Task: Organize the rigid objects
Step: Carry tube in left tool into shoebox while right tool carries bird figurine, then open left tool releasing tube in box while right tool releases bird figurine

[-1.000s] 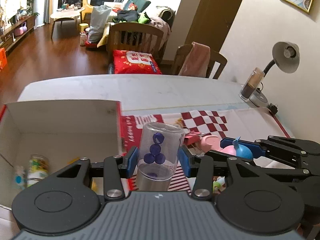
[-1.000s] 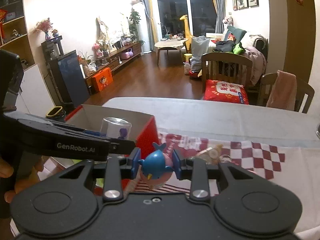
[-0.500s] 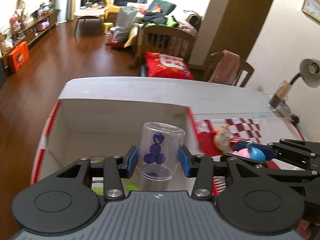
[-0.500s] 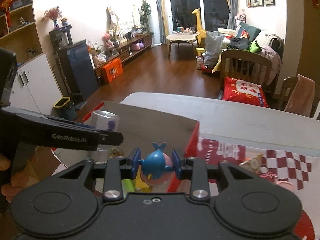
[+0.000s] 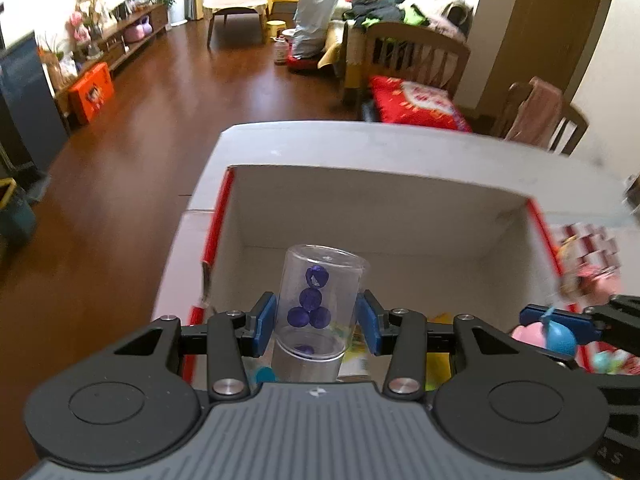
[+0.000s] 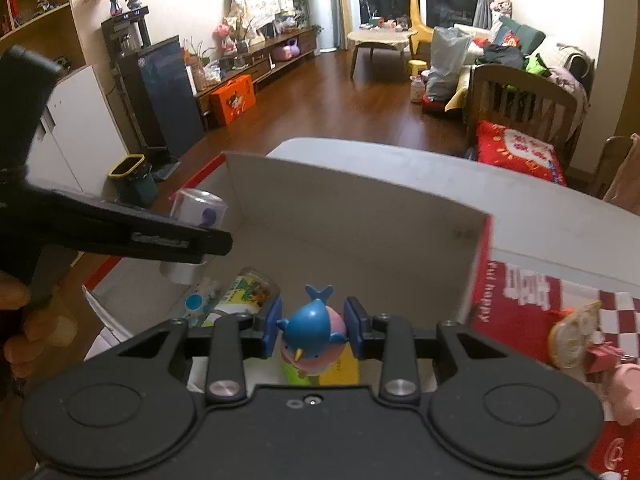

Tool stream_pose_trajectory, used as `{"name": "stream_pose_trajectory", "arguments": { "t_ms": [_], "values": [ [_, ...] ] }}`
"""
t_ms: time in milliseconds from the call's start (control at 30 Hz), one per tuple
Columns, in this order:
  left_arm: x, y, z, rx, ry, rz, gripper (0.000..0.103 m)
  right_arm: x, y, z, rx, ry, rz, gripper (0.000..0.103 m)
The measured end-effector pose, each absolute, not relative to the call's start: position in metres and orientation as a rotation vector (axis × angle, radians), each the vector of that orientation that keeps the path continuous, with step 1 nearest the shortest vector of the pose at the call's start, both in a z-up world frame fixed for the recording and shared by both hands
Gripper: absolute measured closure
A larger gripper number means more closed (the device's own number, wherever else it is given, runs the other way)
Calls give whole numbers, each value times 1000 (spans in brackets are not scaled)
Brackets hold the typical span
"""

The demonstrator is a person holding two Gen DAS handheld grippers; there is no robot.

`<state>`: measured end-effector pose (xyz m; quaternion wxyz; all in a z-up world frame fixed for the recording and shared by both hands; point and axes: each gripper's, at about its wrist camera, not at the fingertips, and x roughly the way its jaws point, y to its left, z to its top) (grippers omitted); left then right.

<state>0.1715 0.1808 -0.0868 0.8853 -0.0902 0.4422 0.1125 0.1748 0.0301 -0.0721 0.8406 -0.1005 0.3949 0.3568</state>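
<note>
My left gripper [image 5: 316, 322] is shut on a clear plastic jar [image 5: 318, 308] with several dark blue balls inside, held above the open red-and-white cardboard box [image 5: 384, 184]. My right gripper [image 6: 313, 328] is shut on a blue and pink bird toy [image 6: 314, 330], also over the box [image 6: 352, 196]. In the right wrist view the left gripper's dark finger [image 6: 132, 232] crosses at the left with the jar [image 6: 196, 220] behind it. The bird toy [image 5: 558, 334] shows at the right edge of the left wrist view.
Inside the box lie a printed jar [image 6: 252, 290], a small blue-capped item [image 6: 196, 304] and yellow and green pieces. Toys [image 6: 576, 340] sit on the red checked cloth right of the box. A person's hand [image 6: 24, 320] grips the left tool. Chairs stand beyond the white table [image 6: 520, 200].
Both grippers have swung left from over the checked cloth to above the open box, sinking a little. The jar and the bird toy stayed gripped throughout.
</note>
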Motion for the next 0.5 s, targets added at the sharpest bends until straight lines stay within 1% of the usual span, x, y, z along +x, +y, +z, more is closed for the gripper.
{"name": "stream_pose_trajectory", "arguments": {
  "t_ms": [233,500],
  "values": [
    [194,180,-109,-145,983,247,60,174,47,-88,-250,875,782,70],
    [205,167,-116,-46,991,251,60,169,54,-101,-290,904,773,70]
  ]
}}
